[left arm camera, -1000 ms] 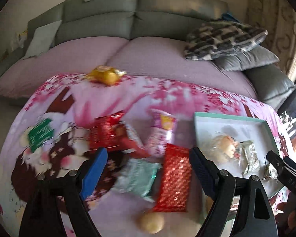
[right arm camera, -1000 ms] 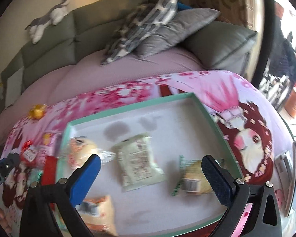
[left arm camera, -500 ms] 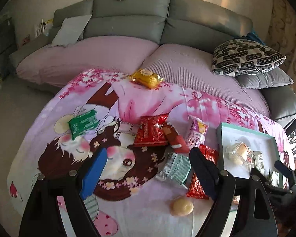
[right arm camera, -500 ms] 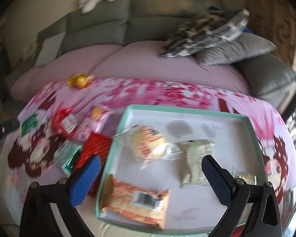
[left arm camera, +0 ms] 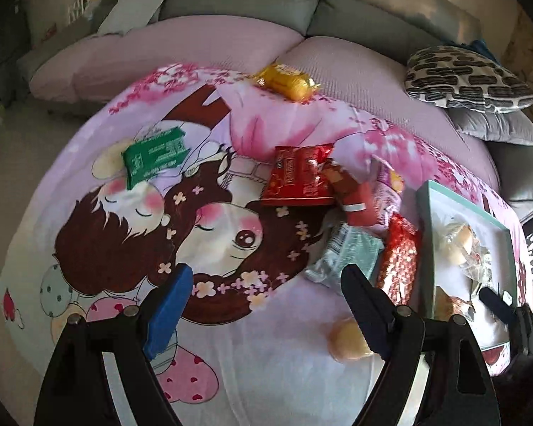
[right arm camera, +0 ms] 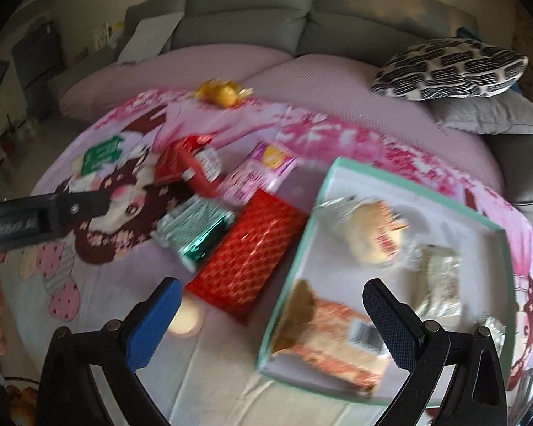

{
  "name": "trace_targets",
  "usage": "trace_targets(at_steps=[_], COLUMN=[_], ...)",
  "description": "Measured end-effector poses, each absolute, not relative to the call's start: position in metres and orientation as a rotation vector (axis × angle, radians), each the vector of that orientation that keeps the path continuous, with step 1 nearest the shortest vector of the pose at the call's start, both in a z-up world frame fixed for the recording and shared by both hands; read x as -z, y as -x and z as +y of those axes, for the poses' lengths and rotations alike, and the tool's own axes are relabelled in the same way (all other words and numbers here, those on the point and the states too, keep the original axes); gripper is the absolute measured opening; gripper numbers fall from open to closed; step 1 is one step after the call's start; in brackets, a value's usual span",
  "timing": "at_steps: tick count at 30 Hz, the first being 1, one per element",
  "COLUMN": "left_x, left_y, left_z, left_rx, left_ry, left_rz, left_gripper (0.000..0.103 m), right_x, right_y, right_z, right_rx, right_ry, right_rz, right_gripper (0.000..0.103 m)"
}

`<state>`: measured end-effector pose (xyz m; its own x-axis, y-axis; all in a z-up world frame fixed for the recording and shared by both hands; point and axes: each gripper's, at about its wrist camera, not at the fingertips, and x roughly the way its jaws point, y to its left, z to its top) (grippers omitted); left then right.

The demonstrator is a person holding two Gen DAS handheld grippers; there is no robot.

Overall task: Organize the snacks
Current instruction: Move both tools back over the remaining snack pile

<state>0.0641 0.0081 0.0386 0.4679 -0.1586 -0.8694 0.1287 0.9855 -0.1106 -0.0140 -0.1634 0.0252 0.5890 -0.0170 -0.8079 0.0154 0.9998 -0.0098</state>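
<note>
A: Why is the printed cloth (left arm camera: 89, 248) spread across the frame?
B: Probably as a sorting surface. The teal-rimmed tray (right arm camera: 494, 227), lower right in the right wrist view, already gathers four wrapped snacks.
A: And the loose ones?
B: Clustered centre: red diamond packet (right arm camera: 247, 255) beside the tray, mint packet (right arm camera: 192, 229), green packet (left arm camera: 154, 158) upper left, yellow one (left arm camera: 287, 80) top centre.
A: The grippers?
B: Left gripper (left arm camera: 266, 298) and right gripper (right arm camera: 270, 314) both gape wide, holding nothing.
A: Anything one-sided?
B: Only the right view shows the orange packet (right arm camera: 334, 344) plainly.
</note>
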Motion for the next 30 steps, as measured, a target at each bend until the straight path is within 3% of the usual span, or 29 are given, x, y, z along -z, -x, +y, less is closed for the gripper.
trace_targets(at_steps=[7,15,20,30], left_x=[-0.001,0.003,0.010,0.023], left_y=[-0.063,-0.065,-0.071,-0.074], left_z=[0.008,0.007,0.013,0.017], left_rx=[0.200,0.213,0.174,0.159], left_ry=[-0.085,-0.158,-0.171,-0.176], left_rz=[1.194,1.199,1.216,1.254], left_gripper=[0.086,0.086,0.086,0.086], right_x=[-0.007,-0.003,0.001,0.037], right_y=[0.018,0.020,0.016,0.008], right_z=[-0.139,-0.120,-0.113,-0.101], right_rx=[-0.037,-0.069,-0.088,-0.097], right_ry=[0.029,0.044,0.040,0.083], right_rz=[0.996,1.003,1.017,1.121], right_gripper=[0.103,0.102,0.092,0.086])
